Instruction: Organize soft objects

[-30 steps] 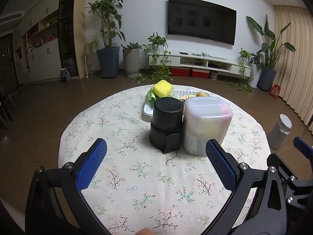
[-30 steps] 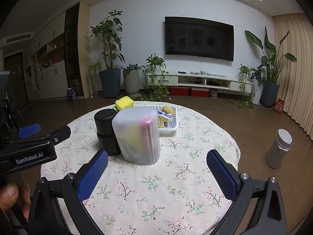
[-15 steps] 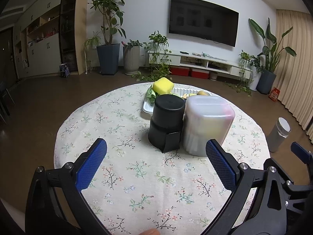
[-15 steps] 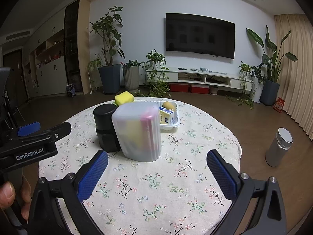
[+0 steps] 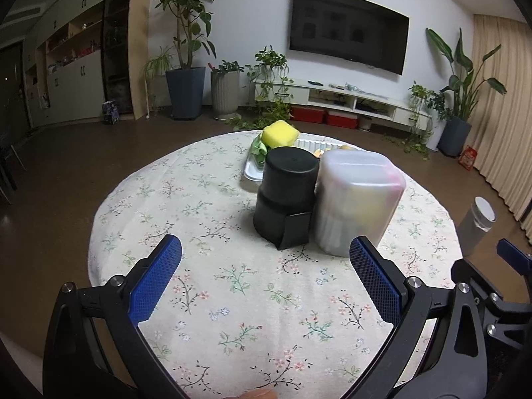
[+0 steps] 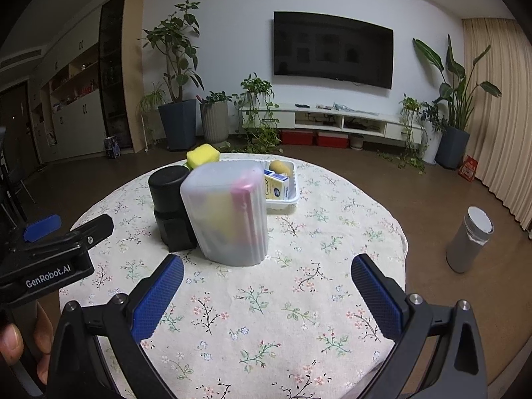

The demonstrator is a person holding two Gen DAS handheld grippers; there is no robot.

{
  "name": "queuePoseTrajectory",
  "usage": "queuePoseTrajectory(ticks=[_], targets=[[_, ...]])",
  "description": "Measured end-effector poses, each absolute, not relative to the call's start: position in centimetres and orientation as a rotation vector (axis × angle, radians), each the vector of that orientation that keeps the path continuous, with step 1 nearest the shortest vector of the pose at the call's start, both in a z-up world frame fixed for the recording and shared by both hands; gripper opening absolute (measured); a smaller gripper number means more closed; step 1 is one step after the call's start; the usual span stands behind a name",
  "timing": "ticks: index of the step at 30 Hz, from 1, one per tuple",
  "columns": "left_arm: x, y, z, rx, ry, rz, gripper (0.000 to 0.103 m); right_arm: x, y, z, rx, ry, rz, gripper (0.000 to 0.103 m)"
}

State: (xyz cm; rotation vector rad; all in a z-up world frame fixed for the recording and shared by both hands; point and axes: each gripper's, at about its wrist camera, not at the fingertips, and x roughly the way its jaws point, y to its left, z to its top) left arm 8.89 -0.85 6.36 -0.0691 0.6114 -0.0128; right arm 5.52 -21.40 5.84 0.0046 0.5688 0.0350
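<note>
Covering the round worktop (image 5: 199, 206) is a cloth printed with small flowers, and everything on it sits toward the far half. Next in size is a frosted plastic box (image 6: 229, 212), standing upright near the middle with yellow and pink shapes blurred behind its walls; what they are cannot be told. A black round container (image 5: 286, 196) stands touching the box on its left side. Behind both lies a white tray (image 6: 289, 196) holding a small blue-and-white carton (image 6: 276, 188) and a yellowish lump at its far end. A yellow sponge (image 5: 279, 134), the plainly soft thing here, rests at the tray's far left corner, above some green stuff.

The left claw (image 5: 264, 262) hangs over the near cloth with its blue pads spread wide and nothing between them. The right claw (image 6: 266, 277) is likewise spread and empty, pointed at the frosted box. A hand (image 6: 20, 342) grips the left tool's handle at the edge of the right view.
</note>
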Motion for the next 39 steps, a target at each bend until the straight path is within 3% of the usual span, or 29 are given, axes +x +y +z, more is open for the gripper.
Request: queuePoseTrajectory(ticks=[39], targets=[[8.8, -2.7, 5.6, -0.001, 0.621, 0.007, 0.103, 6.1, -20.8, 4.6, 0.009, 0.624, 0.019, 0.103]])
